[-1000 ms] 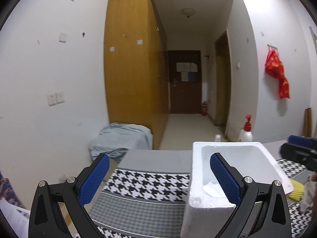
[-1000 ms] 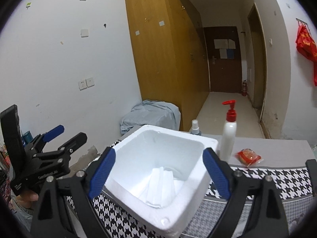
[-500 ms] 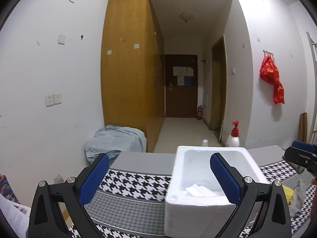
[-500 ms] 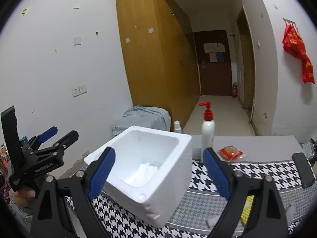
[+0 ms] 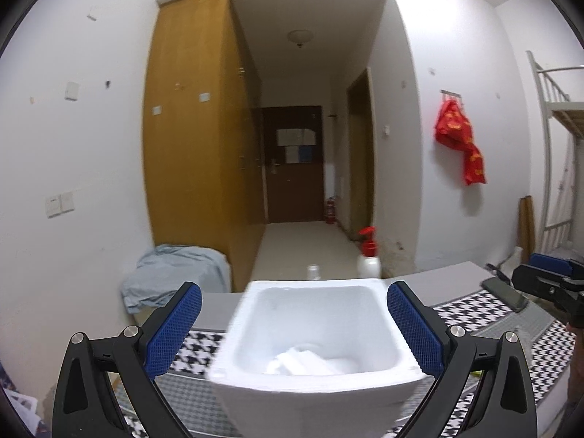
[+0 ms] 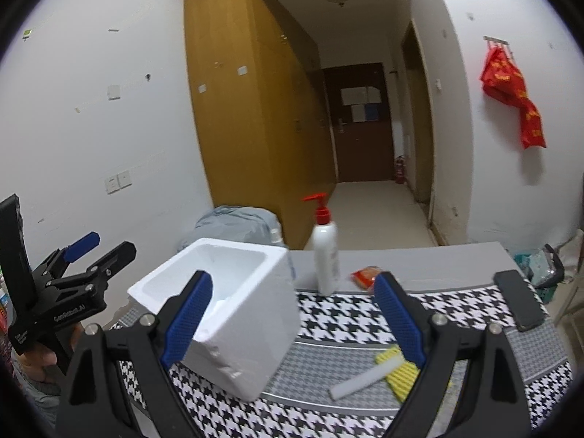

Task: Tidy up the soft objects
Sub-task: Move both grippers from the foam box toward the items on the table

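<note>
A white foam box (image 5: 314,332) stands on the houndstooth table, also in the right wrist view (image 6: 233,303). White folded cloths (image 5: 303,361) lie inside it. My left gripper (image 5: 292,325) is open and empty, its blue pads framing the box from the near side; it also shows at the left of the right wrist view (image 6: 98,252). My right gripper (image 6: 292,314) is open and empty above the table right of the box. A yellow sponge with a white strip (image 6: 387,372) lies on the cloth below the right pad.
A white pump bottle with a red top (image 6: 326,255) stands behind the box. A red snack packet (image 6: 367,276) lies beside it. A black phone (image 6: 518,299) lies at the right. A small clear bottle (image 5: 313,272) is behind the box. The table's far edge (image 6: 401,255) is grey.
Both grippers have pulled back and swung right. The box now sits centred between the left pads and at the left of the right view, where the sponge has come into sight.
</note>
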Tool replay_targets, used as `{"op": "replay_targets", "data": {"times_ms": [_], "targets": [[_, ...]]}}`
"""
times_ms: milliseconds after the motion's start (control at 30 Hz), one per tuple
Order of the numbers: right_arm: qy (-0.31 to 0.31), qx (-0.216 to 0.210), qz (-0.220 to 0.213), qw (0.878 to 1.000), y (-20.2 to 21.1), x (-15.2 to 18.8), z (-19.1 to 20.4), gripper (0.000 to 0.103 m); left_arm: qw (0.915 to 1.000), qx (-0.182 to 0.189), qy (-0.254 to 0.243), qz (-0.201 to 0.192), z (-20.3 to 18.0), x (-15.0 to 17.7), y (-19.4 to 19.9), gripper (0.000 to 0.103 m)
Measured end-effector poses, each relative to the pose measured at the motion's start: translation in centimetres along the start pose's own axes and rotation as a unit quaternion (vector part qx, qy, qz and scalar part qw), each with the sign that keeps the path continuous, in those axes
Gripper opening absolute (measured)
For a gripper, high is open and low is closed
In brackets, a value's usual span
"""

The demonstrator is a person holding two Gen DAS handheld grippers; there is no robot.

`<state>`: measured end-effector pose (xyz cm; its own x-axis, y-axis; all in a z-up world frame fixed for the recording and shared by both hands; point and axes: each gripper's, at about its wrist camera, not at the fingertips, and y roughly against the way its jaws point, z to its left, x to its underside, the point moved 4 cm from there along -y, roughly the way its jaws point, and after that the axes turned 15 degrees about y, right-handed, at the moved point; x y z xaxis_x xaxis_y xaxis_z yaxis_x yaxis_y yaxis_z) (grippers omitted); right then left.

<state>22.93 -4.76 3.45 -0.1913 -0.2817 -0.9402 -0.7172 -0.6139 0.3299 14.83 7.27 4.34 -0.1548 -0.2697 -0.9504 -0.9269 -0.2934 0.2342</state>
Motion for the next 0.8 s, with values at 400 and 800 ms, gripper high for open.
{"op": "replay_targets", "data": {"times_ms": [400, 800], "targets": [[-0.012, 0.124, 0.006, 0.992, 4.8, 2.1, -4.2, 0.098, 0.9978, 0.060, -0.024, 0.014, -6.2, 0.9, 0.5, 0.102], [-0.031, 0.183, 0.016, 0.982, 7.8, 4.6, -6.5, 0.102, 0.9926, 0.113, -0.029, 0.034, -9.6, 2.1, 1.2, 0.102]]}}
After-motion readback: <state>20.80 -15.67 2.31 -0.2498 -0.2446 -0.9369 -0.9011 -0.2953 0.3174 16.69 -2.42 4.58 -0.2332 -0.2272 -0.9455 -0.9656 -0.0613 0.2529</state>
